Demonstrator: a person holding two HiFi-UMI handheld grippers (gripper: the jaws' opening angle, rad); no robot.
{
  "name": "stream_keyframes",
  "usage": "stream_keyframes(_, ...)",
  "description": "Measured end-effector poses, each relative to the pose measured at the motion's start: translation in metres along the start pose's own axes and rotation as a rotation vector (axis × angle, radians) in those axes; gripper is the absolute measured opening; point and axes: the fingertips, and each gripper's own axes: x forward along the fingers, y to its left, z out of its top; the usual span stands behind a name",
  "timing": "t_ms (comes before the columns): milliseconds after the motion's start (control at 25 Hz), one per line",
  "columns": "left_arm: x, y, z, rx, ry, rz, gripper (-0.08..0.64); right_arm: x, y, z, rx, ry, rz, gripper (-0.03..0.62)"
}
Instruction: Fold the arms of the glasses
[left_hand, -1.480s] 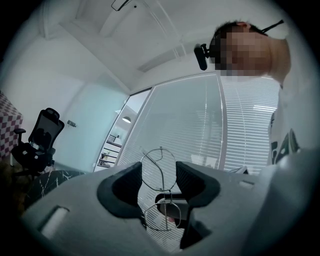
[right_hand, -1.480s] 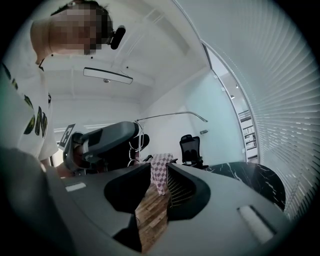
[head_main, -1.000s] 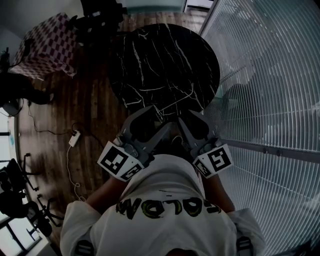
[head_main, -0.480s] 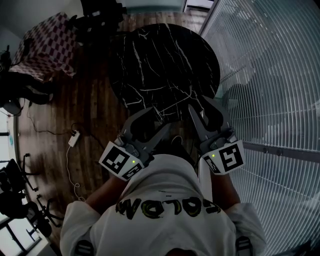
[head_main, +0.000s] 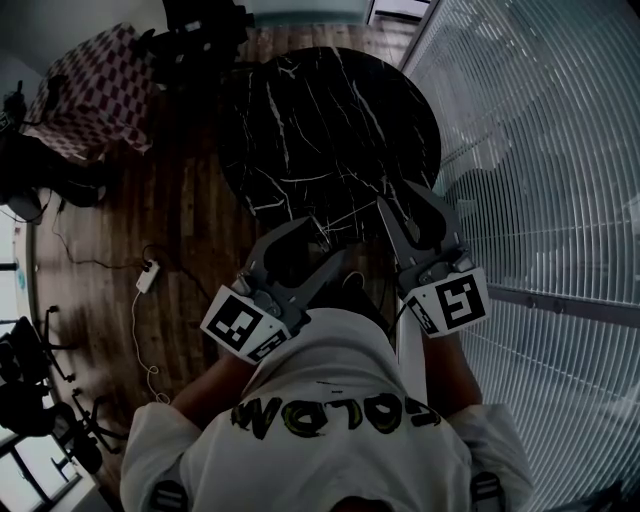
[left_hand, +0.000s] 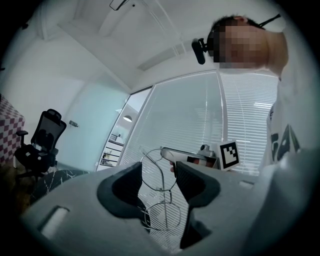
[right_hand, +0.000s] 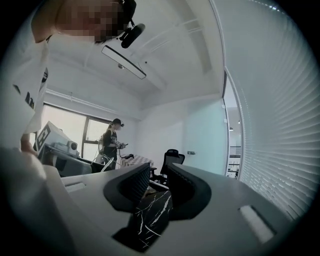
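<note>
**My left gripper (left_hand: 159, 172) is clamped on the glasses (left_hand: 164, 190); my right gripper (right_hand: 159, 175) has its jaws apart with nothing between them.**

The left gripper view shows my jaws gripping the thin wire frame in the air, one lens above the other. The head view is too dark to show the frame. Just beyond the glasses, the left gripper view also shows my right gripper's tip and marker cube (left_hand: 229, 155); I cannot tell whether the tip touches them. Through the gap in its jaws, the right gripper view shows the black marble table (right_hand: 150, 215). Only that view shows, farther off, an office chair (right_hand: 170, 160) and a person (right_hand: 112, 137) standing by the window.
</note>
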Motion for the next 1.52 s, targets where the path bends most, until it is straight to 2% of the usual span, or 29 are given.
stream_keyframes(560,-0.003,0.009,0.002,0.029,-0.006,0.009,0.216,0.006,0.007,-0.018,0.02,0.044,0.011,0.11)
stream_keyframes(1320,-0.013,0.008,0.009,0.045,-0.018,0.016,0.216,0.004,0.029,-0.02,0.024,0.058,0.059,0.11)
stream_keyframes(1520,-0.013,0.005,0.0,0.053,-0.014,0.016,0.216,-0.003,0.032,-0.033,0.036,0.065,0.061,0.11)
